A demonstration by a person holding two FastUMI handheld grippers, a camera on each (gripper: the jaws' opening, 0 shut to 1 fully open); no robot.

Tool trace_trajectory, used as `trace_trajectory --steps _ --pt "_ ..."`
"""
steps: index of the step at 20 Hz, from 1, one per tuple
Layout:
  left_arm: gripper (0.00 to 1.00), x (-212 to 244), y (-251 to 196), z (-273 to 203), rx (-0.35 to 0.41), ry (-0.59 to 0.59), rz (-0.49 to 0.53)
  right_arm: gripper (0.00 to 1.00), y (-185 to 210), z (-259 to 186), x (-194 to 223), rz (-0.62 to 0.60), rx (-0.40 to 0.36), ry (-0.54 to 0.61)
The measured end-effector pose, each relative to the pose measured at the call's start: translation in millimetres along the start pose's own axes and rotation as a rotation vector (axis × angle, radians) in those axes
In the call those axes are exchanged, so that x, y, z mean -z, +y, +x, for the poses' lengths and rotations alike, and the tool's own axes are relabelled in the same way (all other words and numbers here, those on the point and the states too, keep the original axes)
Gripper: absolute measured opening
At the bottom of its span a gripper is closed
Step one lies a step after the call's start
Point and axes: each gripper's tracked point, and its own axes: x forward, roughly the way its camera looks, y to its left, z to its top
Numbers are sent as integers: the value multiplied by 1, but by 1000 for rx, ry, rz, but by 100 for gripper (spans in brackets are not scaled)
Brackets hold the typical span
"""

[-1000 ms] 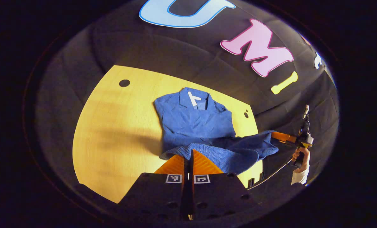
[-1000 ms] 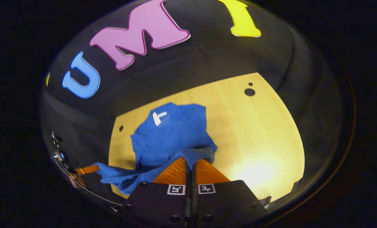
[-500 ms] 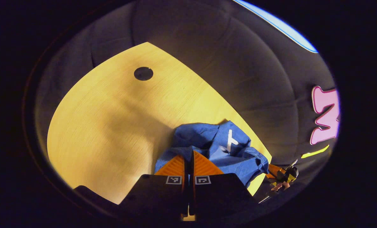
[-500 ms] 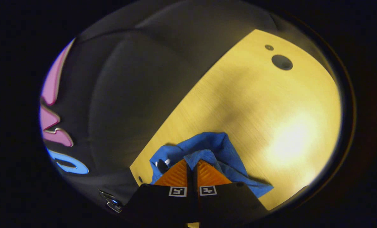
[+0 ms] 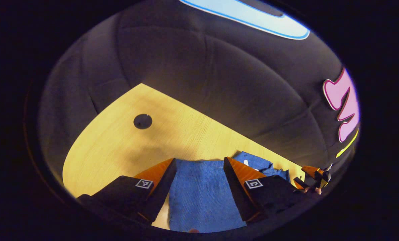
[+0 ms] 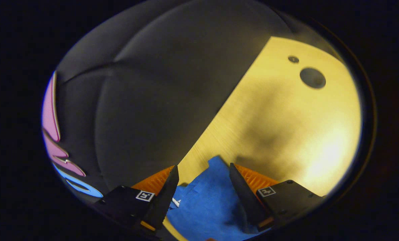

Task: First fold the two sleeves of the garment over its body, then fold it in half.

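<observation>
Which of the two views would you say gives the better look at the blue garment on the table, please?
The left gripper view: the blue garment lies flat between the open left gripper, its collar end reaching toward the right gripper. The right gripper view catches just a corner of it on the table.

In your left gripper view, the garment lies on the bench between the spread fingers of your left hand-held gripper, its far edge level with their tips. A hole sits in the bench ahead to the left. Your right hand-held gripper is far right, past the garment. In your right gripper view, the garment lies between that gripper's parted fingers, near the bench's far edge.
</observation>
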Motion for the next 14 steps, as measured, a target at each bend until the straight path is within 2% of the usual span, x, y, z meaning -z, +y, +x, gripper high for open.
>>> trace_trajectory --steps 2,4,8,10,12,14 --pt "83 1 -20 -29 15 -75 96 96 18 -38 -4 -172 -28 -61" --pt "83 6 -37 -66 16 -165 248 96 39 -86 -2 -323 -64 -120" --pt "83 15 -87 -177 42 -448 505 97 83 -206 26 -583 -129 -267" --pt "82 21 -112 -251 85 -607 563 97 107 -269 56 -668 -170 -328" --pt "82 29 -126 -330 138 -736 594 97 130 -330 94 -702 -221 -359" --pt "80 62 -132 -401 238 -723 582 97 151 -394 128 -711 -293 -386"
